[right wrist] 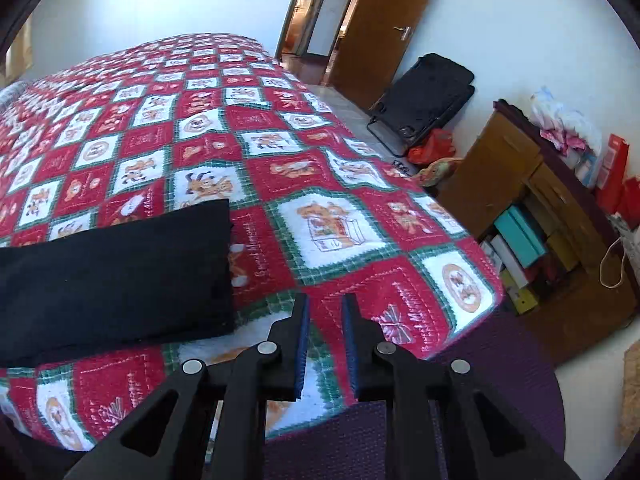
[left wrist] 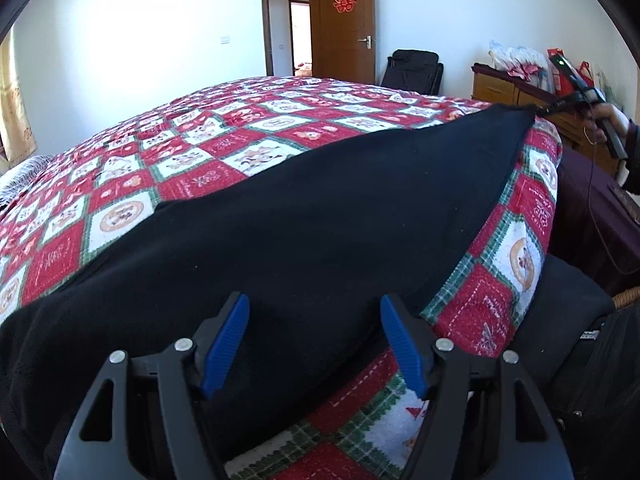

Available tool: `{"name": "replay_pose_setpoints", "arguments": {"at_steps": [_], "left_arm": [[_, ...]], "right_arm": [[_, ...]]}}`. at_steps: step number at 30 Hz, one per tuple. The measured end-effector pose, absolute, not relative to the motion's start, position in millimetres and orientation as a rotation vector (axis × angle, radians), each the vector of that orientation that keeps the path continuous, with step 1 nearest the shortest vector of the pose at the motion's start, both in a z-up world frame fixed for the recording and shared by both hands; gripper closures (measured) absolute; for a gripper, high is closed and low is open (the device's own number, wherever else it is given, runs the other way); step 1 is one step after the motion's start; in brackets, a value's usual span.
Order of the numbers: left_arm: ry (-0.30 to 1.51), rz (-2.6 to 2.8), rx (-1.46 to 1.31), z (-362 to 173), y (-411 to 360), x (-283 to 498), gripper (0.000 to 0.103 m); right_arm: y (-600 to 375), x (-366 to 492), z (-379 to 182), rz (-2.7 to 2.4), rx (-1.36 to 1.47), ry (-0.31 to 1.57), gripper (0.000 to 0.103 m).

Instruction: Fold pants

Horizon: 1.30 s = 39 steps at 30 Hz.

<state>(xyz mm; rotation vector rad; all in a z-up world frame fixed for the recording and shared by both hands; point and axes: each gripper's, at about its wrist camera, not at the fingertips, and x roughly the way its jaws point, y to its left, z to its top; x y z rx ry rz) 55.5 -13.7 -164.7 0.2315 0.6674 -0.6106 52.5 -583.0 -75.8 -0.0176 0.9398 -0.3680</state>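
Note:
Black pants (left wrist: 304, 216) lie lengthwise along the near edge of a bed with a red, white and green quilt (left wrist: 208, 152). My left gripper (left wrist: 314, 320) is open just above the pants' near end, its blue pads (left wrist: 228, 336) apart and empty. In the right wrist view the far end of the pants (right wrist: 120, 272) lies flat at the left. My right gripper (right wrist: 325, 320) hovers over the quilt (right wrist: 320, 208) to the right of that end, jaws a narrow gap apart with nothing between them. It also shows in the left wrist view (left wrist: 548, 110) at the pants' far corner.
A wooden cabinet (right wrist: 520, 208) with boxes and bags stands right of the bed. A black folded chair (right wrist: 424, 96) leans on the wall by the open brown door (right wrist: 384, 24). A dark purple bed skirt (right wrist: 400, 420) hangs below the quilt's edge.

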Motion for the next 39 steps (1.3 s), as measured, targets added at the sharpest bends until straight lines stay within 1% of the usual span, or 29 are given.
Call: {"name": "replay_pose_setpoints", "arguments": {"at_steps": [1, 2, 4, 7, 10, 12, 13, 14, 16, 18, 21, 23, 24, 25, 26, 27, 30, 32, 35, 37, 39], "left_arm": [[0.667, -0.610, 0.234, -165, -14, 55, 0.032], [0.668, -0.610, 0.235, -165, -15, 55, 0.032], [0.670, -0.610, 0.239, -164, -16, 56, 0.032], [0.673, -0.612, 0.240, -164, -16, 56, 0.032], [0.673, -0.614, 0.239, -165, -15, 57, 0.032], [0.672, -0.612, 0.238, -165, -15, 57, 0.032], [0.671, -0.611, 0.236, -165, -15, 57, 0.032], [0.670, -0.612, 0.234, -166, -15, 56, 0.032], [0.668, -0.614, 0.229, -166, -14, 56, 0.032], [0.667, -0.616, 0.228, -166, -13, 56, 0.032], [0.670, -0.618, 0.228, -166, -13, 55, 0.032], [0.671, -0.618, 0.226, -164, -13, 54, 0.032], [0.667, -0.615, 0.225, -162, -12, 53, 0.032], [0.655, -0.609, 0.222, -159, -10, 52, 0.032], [0.645, -0.607, 0.215, -156, -9, 51, 0.032], [0.637, -0.606, 0.204, -154, -7, 51, 0.032], [0.637, -0.577, 0.202, -154, -2, 55, 0.030], [0.650, -0.564, 0.197, -158, 2, 57, 0.030], [0.672, -0.540, 0.201, -165, 10, 58, 0.030], [0.674, -0.526, 0.226, -171, 17, 54, 0.030], [0.669, -0.528, 0.231, -172, 23, 49, 0.030]], "right_arm": [[-580, 51, -77, -0.309, 0.007, 0.949, 0.082], [-573, 49, -79, -0.269, -0.008, 0.941, 0.069], [-557, 50, -84, -0.265, -0.096, 0.926, 0.059], [-543, 59, -91, -0.304, -0.186, 0.891, 0.059], [-544, 72, -95, -0.338, -0.224, 0.899, 0.060], [-546, 78, -92, -0.307, -0.209, 0.888, 0.080], [-544, 77, -87, -0.319, -0.227, 0.869, 0.094], [-539, 75, -82, -0.377, -0.299, 0.816, 0.101], [-531, 68, -78, -0.477, -0.473, 0.715, 0.101], [-541, 66, -79, -0.500, -0.472, 0.732, 0.101], [-575, 58, -70, -0.536, -0.296, 0.759, 0.101], [-598, 47, -59, -0.484, -0.054, 0.760, 0.100], [-603, 41, -53, -0.448, 0.039, 0.743, 0.099], [-601, 37, -50, -0.422, 0.082, 0.727, 0.093], [-595, 36, -46, -0.390, 0.102, 0.706, 0.083], [-584, 34, -40, -0.333, 0.117, 0.675, 0.079], [-547, 46, -43, -0.121, 0.165, 0.685, 0.075], [-525, 61, -55, -0.070, 0.142, 0.726, 0.061], [-510, 79, -81, -0.093, 0.124, 0.808, 0.060], [-516, 86, -104, -0.124, 0.175, 0.897, 0.060], [-514, 80, -110, -0.114, 0.131, 0.889, 0.060]]}}
